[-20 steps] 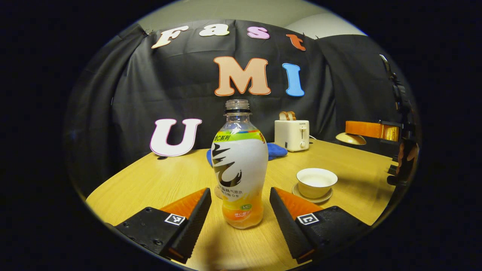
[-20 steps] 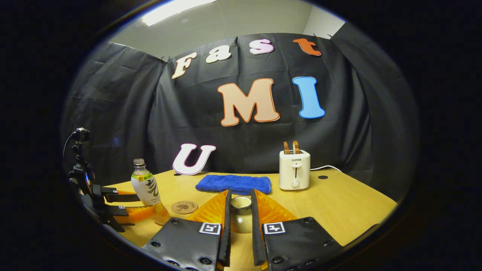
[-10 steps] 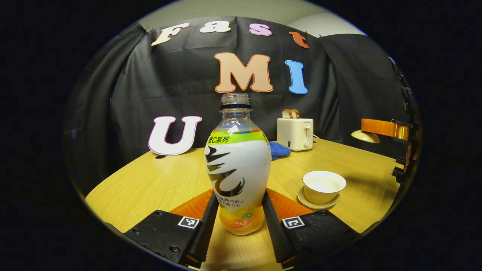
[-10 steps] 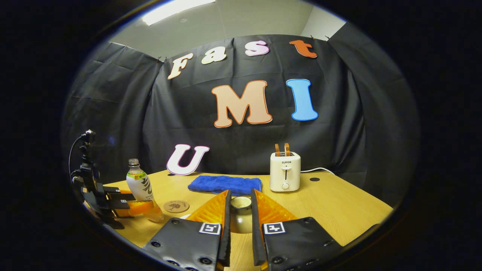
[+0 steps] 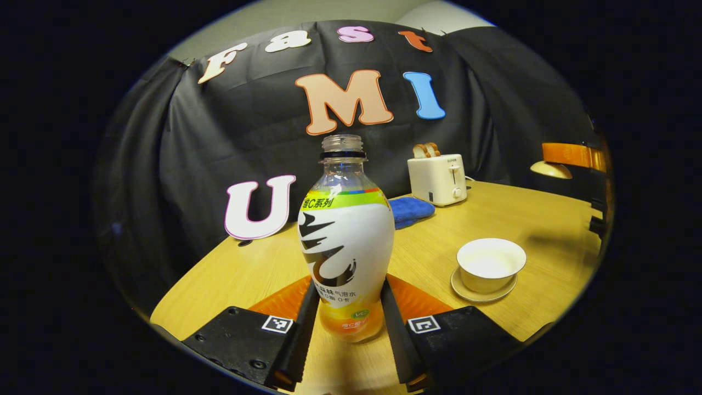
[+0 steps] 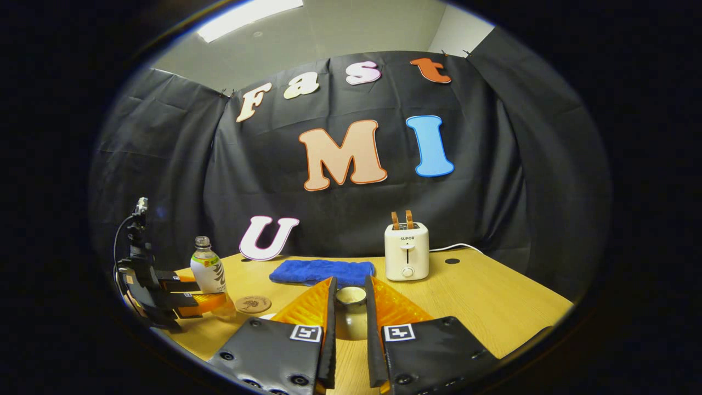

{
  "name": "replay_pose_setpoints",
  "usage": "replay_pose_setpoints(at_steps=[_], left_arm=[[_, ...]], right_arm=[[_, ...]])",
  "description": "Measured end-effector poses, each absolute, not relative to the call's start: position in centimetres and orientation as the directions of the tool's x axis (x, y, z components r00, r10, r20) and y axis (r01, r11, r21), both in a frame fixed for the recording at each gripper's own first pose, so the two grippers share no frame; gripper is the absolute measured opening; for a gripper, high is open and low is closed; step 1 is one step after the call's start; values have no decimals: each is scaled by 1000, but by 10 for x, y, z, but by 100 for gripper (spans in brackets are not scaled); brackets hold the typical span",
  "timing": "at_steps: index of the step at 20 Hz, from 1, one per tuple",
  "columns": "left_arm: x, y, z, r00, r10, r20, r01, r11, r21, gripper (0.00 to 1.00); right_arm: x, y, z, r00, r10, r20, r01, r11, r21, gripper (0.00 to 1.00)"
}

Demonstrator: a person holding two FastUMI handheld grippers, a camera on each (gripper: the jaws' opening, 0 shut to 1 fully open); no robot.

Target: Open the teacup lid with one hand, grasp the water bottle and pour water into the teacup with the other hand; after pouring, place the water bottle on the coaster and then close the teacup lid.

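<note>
The uncapped water bottle [image 5: 345, 247], with a white, green and orange label, stands upright between my left gripper's [image 5: 348, 286] fingers, which are shut on its lower body. To its right the open white teacup [image 5: 491, 264] sits on its saucer [image 5: 463, 289]. My right gripper [image 6: 351, 281] is shut on the knob of the teacup lid [image 6: 351, 318], held in the air. At the right edge of the left gripper view the lid [image 5: 550, 170] hangs under the right gripper's fingers [image 5: 573, 155]. The right gripper view has the bottle [image 6: 209, 270] in the left gripper [image 6: 192, 299], beside a round brown coaster [image 6: 252, 303].
A white toaster [image 5: 437, 178] with two slices of toast stands at the back of the wooden table [image 5: 526, 214], a folded blue cloth [image 5: 411, 211] to its left. A small round hole [image 6: 452, 261] in the tabletop lies right of the toaster [image 6: 406, 250].
My left gripper moved in and shut on the bottle, then tilted a little. My right gripper with the lid drew up and farther from the teacup.
</note>
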State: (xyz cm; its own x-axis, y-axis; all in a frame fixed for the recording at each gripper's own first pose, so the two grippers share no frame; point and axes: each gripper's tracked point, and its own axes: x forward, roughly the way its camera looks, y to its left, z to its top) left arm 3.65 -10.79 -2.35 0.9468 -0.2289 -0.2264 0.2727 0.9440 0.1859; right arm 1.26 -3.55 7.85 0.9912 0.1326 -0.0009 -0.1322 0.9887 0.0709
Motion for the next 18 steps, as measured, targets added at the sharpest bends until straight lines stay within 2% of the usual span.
replay_pose_setpoints(at_steps=[8, 10, 13, 15, 18], left_arm=[[48, -93, -19, 968, -122, -219, 218, 838, 499, 61], [48, -96, -18, 971, -114, -209, 216, 791, 573, 61], [48, -104, -19, 973, -118, -200, 224, 700, 678, 60], [46, -110, -24, 970, -123, -211, 239, 655, 717, 60], [44, -120, -35, 964, -136, -230, 265, 594, 760, 59]], right_arm=[[11, -37, 79, 992, 129, -4, -129, 990, 60, 27], [11, -40, 79, 992, 125, -4, -125, 990, 65, 24], [10, -41, 82, 992, 123, 2, -122, 990, 68, 27], [9, -42, 83, 992, 123, 2, -123, 990, 69, 24], [7, -38, 86, 991, 132, 8, -133, 988, 74, 27]])
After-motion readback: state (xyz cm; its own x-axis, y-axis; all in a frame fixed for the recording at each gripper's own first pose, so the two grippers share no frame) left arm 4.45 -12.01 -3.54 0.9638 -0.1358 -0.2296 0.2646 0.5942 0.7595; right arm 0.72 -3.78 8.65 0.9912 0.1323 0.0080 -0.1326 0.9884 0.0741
